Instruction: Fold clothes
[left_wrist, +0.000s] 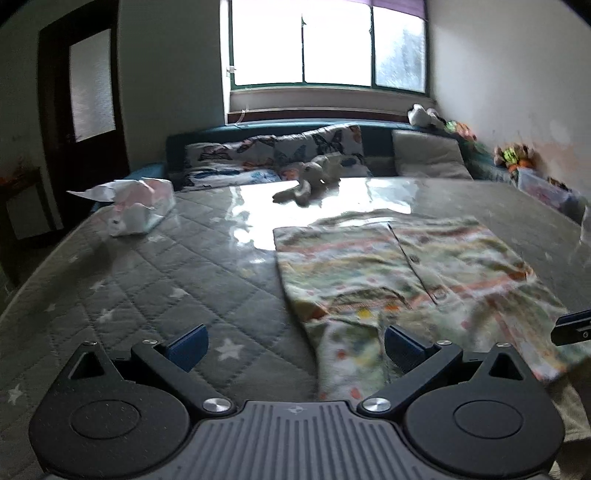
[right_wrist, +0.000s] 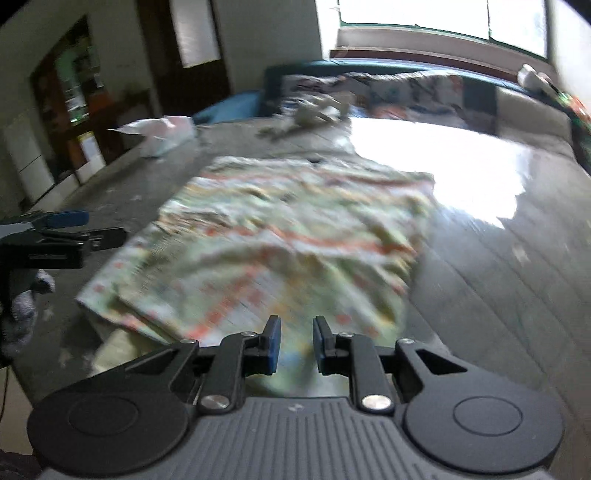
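Observation:
A patterned garment (left_wrist: 399, 273) in pale green, white and orange lies spread on the grey quilted mattress (left_wrist: 147, 280). My left gripper (left_wrist: 295, 345) is wide open above the mattress at the garment's near left edge, its right finger over the cloth. My right gripper (right_wrist: 296, 341) hovers over the garment's (right_wrist: 288, 236) near edge with its jaws narrowly apart and nothing between the pads. The right gripper's tip (left_wrist: 572, 326) shows at the right edge of the left wrist view. The left gripper (right_wrist: 70, 225) shows at the left of the blurred right wrist view.
A white and pink package (left_wrist: 136, 203) lies at the mattress's far left. A plush toy (left_wrist: 314, 177) lies near butterfly pillows (left_wrist: 273, 155) at the headboard. A window (left_wrist: 325, 44) is behind. Toys (left_wrist: 513, 157) line the right wall. A dark door (left_wrist: 85, 107) is left.

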